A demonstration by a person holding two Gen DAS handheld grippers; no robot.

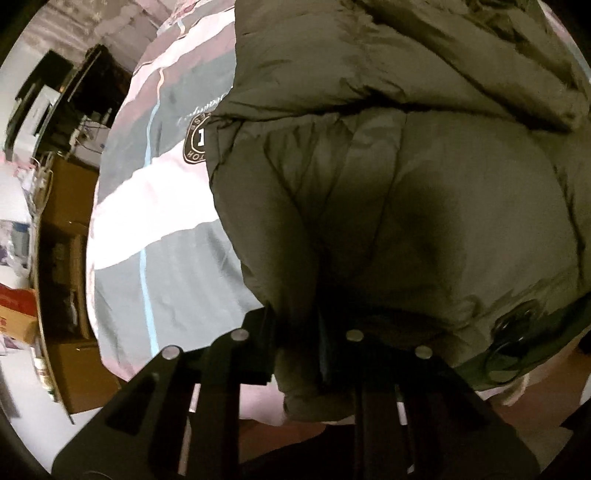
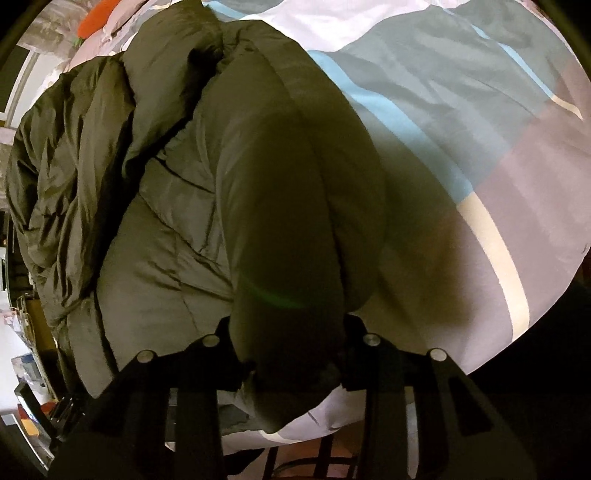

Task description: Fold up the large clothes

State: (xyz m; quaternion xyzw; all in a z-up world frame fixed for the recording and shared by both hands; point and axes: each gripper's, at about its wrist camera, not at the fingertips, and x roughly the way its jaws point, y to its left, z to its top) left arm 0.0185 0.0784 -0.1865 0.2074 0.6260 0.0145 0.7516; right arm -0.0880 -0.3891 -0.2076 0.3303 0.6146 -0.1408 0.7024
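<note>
A large olive-green puffer jacket (image 1: 424,177) lies bunched on a bed with a striped grey, white and blue cover (image 1: 155,229). My left gripper (image 1: 295,332) is shut on the jacket's lower edge, with padded fabric pinched between its black fingers (image 1: 258,332). Two dark snap buttons (image 1: 517,325) sit on the hem to its right. In the right wrist view the jacket (image 2: 221,184) fills the left and middle. My right gripper (image 2: 288,350) is shut on a thick fold of the jacket, which bulges out between its fingers (image 2: 225,350).
The bed cover (image 2: 461,122) stretches bare to the right of the jacket. Brown cardboard boxes (image 1: 70,206) and clutter stand on the floor left of the bed. An orange plush (image 2: 99,18) lies at the bed's far end.
</note>
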